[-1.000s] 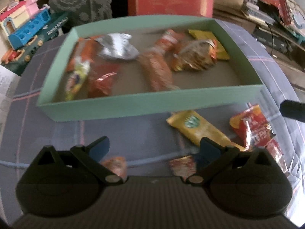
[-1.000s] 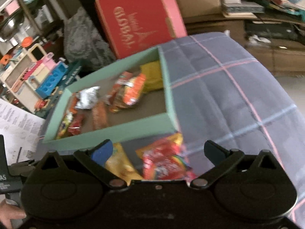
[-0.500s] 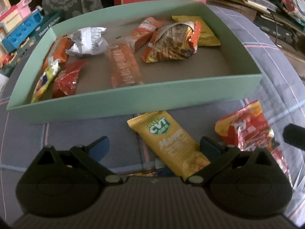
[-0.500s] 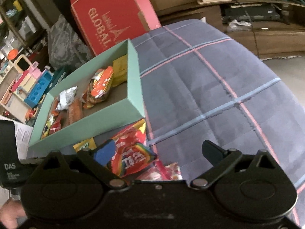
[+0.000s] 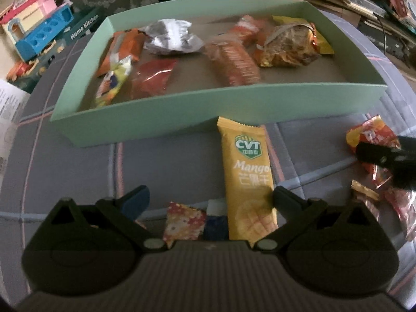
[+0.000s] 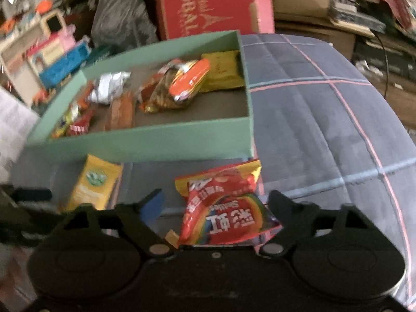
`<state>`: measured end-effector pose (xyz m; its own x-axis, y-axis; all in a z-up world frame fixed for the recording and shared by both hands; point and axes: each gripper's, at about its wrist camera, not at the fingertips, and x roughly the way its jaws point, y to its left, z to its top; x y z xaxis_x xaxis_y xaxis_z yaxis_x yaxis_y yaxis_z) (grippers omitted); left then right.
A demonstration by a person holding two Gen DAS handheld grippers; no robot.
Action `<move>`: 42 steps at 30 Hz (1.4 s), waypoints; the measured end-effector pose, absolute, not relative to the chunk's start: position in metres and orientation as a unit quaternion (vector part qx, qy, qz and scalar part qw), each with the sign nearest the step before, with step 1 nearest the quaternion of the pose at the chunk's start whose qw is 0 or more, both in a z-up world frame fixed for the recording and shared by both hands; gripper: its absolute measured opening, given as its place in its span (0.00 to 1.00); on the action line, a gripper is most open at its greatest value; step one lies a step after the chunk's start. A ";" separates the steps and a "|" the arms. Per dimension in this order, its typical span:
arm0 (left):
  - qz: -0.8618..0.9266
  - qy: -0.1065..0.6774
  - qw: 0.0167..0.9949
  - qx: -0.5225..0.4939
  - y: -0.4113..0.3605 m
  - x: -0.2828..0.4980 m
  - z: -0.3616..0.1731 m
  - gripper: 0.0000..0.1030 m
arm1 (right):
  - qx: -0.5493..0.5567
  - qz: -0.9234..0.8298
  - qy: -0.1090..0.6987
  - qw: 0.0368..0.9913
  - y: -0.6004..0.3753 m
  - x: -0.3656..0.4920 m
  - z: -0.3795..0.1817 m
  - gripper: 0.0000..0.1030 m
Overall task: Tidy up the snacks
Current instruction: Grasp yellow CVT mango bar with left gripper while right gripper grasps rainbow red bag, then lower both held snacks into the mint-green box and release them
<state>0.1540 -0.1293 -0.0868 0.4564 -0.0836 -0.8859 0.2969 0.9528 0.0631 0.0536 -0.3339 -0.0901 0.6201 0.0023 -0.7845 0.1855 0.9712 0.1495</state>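
Observation:
A green box [image 5: 182, 119] on the plaid cloth holds several snack packets. In front of it lies a yellow mango bar [image 5: 245, 171], its near end between the fingers of my open left gripper [image 5: 209, 199], close to the right finger. A small red patterned packet [image 5: 182, 219] lies there too. In the right wrist view a red rainbow candy packet [image 6: 226, 208] sits between the fingers of my right gripper [image 6: 217, 199]. Its jaws are closing; the blue left pad still stands clear of the packet. The green box [image 6: 156, 140] and mango bar [image 6: 93, 184] lie beyond.
A red carton [image 6: 213, 2] stands behind the box. Toys [image 5: 36, 33] and papers crowd the far left, books and cables the far right. More shiny red packets [image 5: 390, 195] lie at the right of the cloth. Open plaid cloth [image 6: 325, 119] stretches right of the box.
Both grippers have come down closer to the cloth. The mango bar now lies between the left fingers. The right fingers have narrowed around the red candy packet.

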 end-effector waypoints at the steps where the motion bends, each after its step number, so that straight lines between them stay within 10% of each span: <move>1: -0.115 0.510 0.846 0.104 -0.128 0.155 -0.087 1.00 | 0.101 -0.049 0.435 0.893 -0.331 0.054 -0.093 0.65; 11: -0.152 0.497 0.844 0.131 -0.150 0.147 -0.093 0.91 | 0.119 -0.050 0.421 0.898 -0.339 0.039 -0.099 0.56; 16: -0.188 0.483 0.844 0.141 -0.155 0.142 -0.084 0.34 | 0.130 -0.046 0.419 0.898 -0.340 0.036 -0.096 0.52; 42: -0.173 0.420 0.891 0.034 -0.092 0.172 0.014 0.33 | 0.191 -0.030 0.342 0.920 -0.360 0.039 0.005 0.51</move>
